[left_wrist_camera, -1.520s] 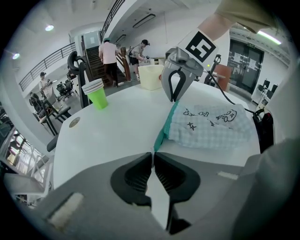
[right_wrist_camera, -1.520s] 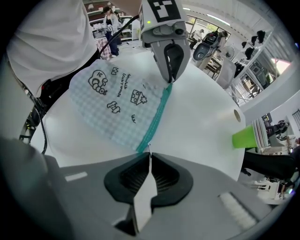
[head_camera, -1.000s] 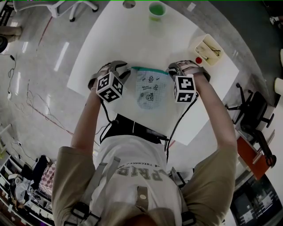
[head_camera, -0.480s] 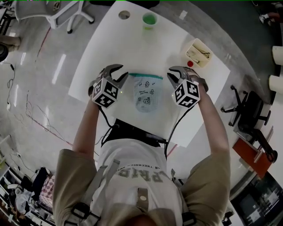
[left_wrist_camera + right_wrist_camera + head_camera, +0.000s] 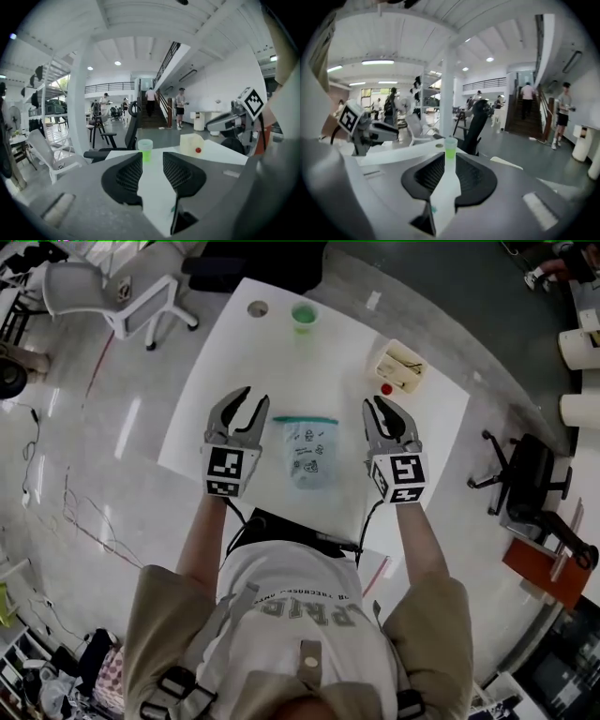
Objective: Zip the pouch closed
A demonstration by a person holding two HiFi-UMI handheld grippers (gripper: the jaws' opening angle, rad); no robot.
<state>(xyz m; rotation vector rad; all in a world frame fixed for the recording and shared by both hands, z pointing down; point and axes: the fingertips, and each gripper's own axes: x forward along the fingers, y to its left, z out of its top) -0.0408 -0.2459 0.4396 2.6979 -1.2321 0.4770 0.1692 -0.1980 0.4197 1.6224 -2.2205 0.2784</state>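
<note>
A person stands over a white table [image 5: 281, 362] with a two-jaw gripper in each hand, and a clear printed pouch [image 5: 307, 454] lies flat on the tabletop between them. The left gripper [image 5: 253, 399] hovers off the pouch's left side with its jaws well apart and nothing between them. The right gripper [image 5: 374, 407] hovers off the right side, its jaws parted by a narrower gap and likewise empty. Neither tool touches the pouch.

The pouch's teal zip strip [image 5: 306, 418] runs left to right along the edge farthest from the person, so its long axis spans the gap between the two grippers, while the body of the pouch extends back toward the person. Both sets of jaws point away from the person, roughly level with that far edge. In the head view, the left gripper's tips sit just beside the strip's left end, and the right gripper stands a little farther from the right end. The left hand therefore looks the nearer one. Any pull along the zip would probably have to travel sideways, across the line on which the jaws now point.

Whether the strip is already sealed, and where its slider sits, cannot be made out. A green cup [image 5: 304, 315], an open box [image 5: 398, 362] and a small red object [image 5: 386, 388] stand well apart toward the table's far side.
</note>
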